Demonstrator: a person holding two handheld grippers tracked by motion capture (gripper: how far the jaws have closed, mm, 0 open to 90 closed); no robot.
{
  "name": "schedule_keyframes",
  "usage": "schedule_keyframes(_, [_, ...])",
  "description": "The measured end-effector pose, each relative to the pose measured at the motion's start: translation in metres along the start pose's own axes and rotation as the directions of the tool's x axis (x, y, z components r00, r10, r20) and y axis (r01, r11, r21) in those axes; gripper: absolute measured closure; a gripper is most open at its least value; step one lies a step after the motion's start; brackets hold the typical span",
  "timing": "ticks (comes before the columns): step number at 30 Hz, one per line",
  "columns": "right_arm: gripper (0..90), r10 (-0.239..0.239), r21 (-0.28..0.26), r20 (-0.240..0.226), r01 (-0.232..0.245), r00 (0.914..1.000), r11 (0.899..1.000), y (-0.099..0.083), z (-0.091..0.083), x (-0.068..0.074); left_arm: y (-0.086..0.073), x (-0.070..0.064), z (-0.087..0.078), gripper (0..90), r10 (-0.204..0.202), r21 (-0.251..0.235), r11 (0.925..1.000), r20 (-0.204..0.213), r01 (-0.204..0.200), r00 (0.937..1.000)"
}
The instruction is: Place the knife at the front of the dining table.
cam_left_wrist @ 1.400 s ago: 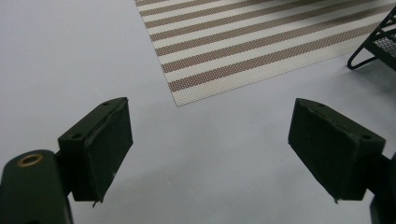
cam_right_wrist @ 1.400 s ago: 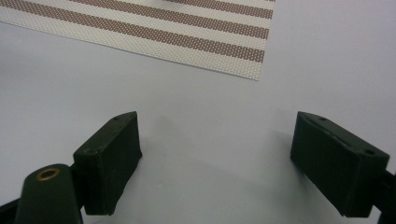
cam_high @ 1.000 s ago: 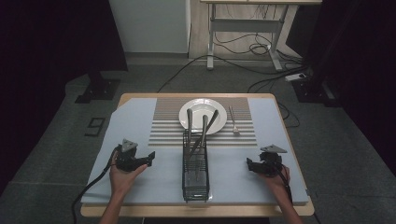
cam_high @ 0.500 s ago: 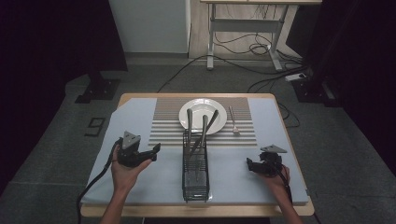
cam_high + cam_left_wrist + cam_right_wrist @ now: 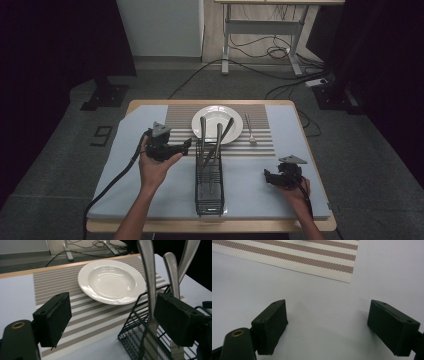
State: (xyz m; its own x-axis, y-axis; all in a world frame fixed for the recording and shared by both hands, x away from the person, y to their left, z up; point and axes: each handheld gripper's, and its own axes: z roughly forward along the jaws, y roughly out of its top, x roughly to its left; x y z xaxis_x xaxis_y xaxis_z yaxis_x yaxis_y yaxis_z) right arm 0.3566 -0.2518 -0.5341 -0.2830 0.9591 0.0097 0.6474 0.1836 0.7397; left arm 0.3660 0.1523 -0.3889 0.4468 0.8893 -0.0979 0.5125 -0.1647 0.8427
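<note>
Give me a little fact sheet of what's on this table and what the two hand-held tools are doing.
Surface: blue cloth over the table, striped placemat at the far side
Plate: white plate on the placemat, nothing on it
Fork: fork lying on the placemat, right of the plate
Rack: black wire caddy holding three upright metal utensils
Left gripper: left gripper, open, raised, pointing at the caddy's utensils
Right gripper: right gripper, open, low over the cloth, holding nothing
</note>
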Motion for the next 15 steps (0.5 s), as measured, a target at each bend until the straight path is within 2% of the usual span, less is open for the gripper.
schedule_keyframes(7, [15.6, 0.001, -0.002, 0.001, -0.001, 1.0000, 1.000, 0.000, 0.000, 0.000, 0.011, -0.014, 0.022, 14.7, 0.019, 0.023, 0.9996, 0.000, -0.019, 0.9998])
schedule_keyframes(8, [15.6, 0.000, -0.001, 0.000, 0.000, 1.0000, 1.000, 0.000, 0.000, 0.000, 0.013, -0.015, 0.028, 14.9, -0.008, 0.016, 0.9998, 0.026, 0.008, 0.9996])
schedule_keyframes(11, [15.6, 0.000, 0.001, -0.001, 0.000, 1.0000, 1.000, 0.000, 0.000, 0.000, 0.016, -0.018, 0.037, 15.0, -0.010, 0.022, 0.9997, 0.005, 0.010, 0.9999])
schedule_keyframes(15, [15.6, 0.002, -0.001, 0.000, -0.002, 1.0000, 1.000, 0.000, 0.000, 0.000, 0.018, -0.021, 0.045, 15.2, -0.010, 0.020, 0.9998, 0.005, 0.010, 0.9999])
